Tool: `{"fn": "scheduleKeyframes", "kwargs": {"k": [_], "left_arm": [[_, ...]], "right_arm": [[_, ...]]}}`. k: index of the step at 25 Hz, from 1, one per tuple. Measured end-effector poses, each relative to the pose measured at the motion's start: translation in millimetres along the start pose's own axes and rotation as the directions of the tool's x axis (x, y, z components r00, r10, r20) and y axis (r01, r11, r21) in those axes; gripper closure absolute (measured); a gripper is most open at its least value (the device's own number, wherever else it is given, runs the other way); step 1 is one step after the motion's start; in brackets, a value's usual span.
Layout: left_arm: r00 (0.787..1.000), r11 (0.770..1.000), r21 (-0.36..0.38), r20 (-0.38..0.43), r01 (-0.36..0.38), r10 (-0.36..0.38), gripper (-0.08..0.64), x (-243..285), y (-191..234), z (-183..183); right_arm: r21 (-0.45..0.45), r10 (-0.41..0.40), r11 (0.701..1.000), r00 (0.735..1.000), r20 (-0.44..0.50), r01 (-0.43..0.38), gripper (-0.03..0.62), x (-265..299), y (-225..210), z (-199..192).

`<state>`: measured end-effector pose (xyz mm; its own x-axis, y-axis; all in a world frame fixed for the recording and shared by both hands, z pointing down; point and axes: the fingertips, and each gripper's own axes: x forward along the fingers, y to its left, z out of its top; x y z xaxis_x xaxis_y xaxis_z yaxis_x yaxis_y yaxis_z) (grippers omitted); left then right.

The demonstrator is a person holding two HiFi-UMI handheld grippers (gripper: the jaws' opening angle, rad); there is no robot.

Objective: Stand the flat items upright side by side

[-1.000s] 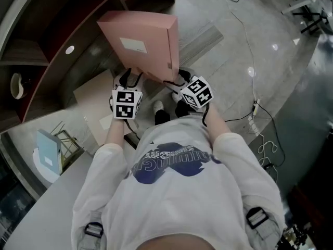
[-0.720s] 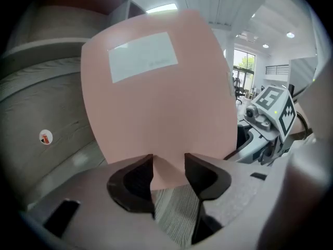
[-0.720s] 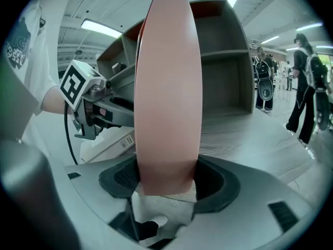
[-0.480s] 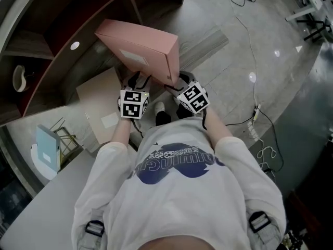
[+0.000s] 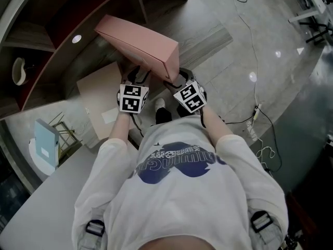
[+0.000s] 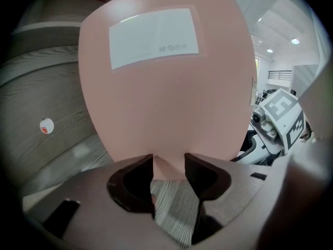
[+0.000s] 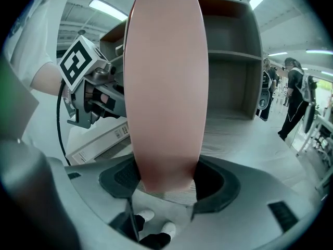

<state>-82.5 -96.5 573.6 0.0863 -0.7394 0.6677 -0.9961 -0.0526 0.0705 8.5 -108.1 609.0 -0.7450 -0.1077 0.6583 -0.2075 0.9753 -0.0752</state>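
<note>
Partway: pink box (image 5: 139,41) held in the air before the shelf (image 5: 99,12), clamped at its near edge by left gripper (image 5: 136,77) and right gripper (image 5: 174,79), not yet stood upright; beige box (image 5: 101,95) lying flat below.

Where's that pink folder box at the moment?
Top centre of the head view: the pink box file is gripped by left gripper and right gripper, before the shelves.

Both arms reach forward and down, left forearm (image 5: 117,132) and right forearm (image 5: 212,127) bare below white sleeves, wrists close together. Left gripper (image 6: 169,163): jaws narrowly set, pinching the near edge of the pink file box (image 5: 140,41). Right gripper (image 7: 166,178): jaws wider, clamped across the box's narrow side. Both grippers angle downward.
</note>
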Motion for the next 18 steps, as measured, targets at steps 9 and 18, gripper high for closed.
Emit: {"fn": "scheduleKeyframes", "kwargs": {"k": [9,18], "left_arm": [[1.0,1.0,0.002,-0.005,-0.021,0.021,0.372,4.4,10.4,1.4],[1.0,1.0,0.007,0.026,-0.015,0.014,0.379,-11.0,7.4,10.8]], "right_arm": [[-0.01,-0.044,0.999,0.999,-0.018,0.044,0.305,8.7,1.3,2.9],[0.02,-0.117,0.993,0.993,-0.033,0.118,0.307,20.7,0.6,8.8]]}}
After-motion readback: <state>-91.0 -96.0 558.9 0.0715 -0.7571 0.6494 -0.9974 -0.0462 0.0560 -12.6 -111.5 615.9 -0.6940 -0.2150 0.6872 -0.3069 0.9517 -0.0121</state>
